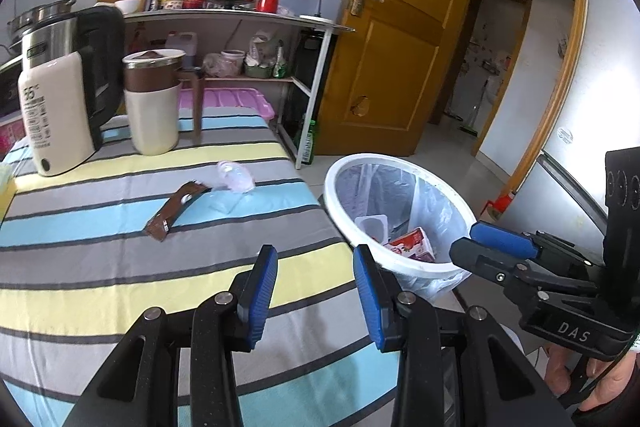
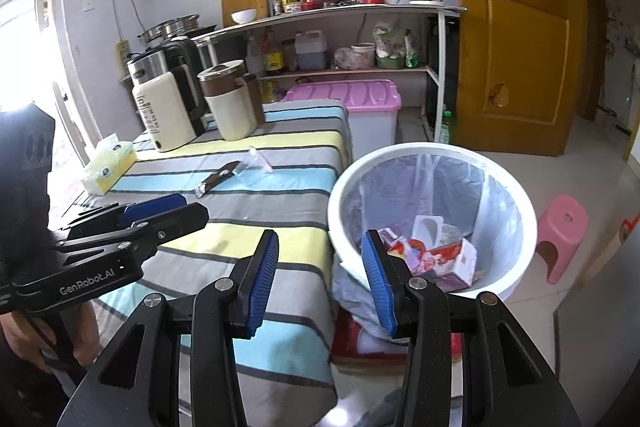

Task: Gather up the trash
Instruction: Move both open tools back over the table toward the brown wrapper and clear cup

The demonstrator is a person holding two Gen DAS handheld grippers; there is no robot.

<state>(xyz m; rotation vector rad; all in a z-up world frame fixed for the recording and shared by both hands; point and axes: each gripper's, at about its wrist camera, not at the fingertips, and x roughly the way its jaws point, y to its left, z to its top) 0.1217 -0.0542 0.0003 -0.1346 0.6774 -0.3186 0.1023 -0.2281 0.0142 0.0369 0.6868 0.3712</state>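
Both grippers empty beside the bin

Left gripper (image 1: pixel 316 291) and right gripper (image 2: pixel 320 283) fingers apart; brown wrapper (image 1: pixel 176 205) on striped table (image 1: pixel 100 267), left of white bin (image 1: pixel 400 263).

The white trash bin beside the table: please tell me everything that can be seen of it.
The white trash bin is round and looks like plastic, with a wide rim and a clear plastic liner folded over its edge. It stands upright on the floor, next to the corner of the striped tablecloth. Inside lie a red and white carton and a white plastic cup. No tool touches it.
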